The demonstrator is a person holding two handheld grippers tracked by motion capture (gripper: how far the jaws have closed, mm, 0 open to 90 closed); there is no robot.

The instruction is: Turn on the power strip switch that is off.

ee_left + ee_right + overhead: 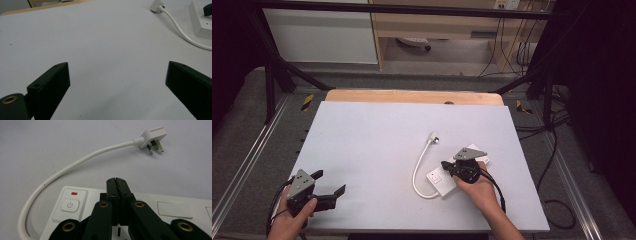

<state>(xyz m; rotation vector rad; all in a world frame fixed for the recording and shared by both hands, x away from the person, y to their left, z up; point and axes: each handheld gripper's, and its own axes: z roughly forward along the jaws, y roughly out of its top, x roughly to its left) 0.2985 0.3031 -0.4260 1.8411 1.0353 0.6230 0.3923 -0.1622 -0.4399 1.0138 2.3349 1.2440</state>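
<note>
Left gripper (319, 192): it rests at the near left corner of the white surface (377, 145), jaws spread wide with nothing between them. In the left gripper view only bare surface lies ahead of the jaws, and it stands well apart from the work.

Cord (418, 167): a white lead curves from the near end of the power strip (438, 181) up to its three-pin plug (152, 138), which lies loose on the surface with pins exposed, unconnected.

Power strip: it lies flat right of centre, its switch end, with power button (70, 205) and red indicator (74, 193), towards the cord.

Right gripper (117, 185): its jaws are pressed fully together, tips set down over the top face of the strip beside the button. Whether they touch the face cannot be told. Nothing is seen gripped.

Judgement: the step in hand appears to be a press or poke on the strip with closed jaws. The next move likely calls for steady downward pressure without sliding the strip; the idle left gripper could brace it.
</note>
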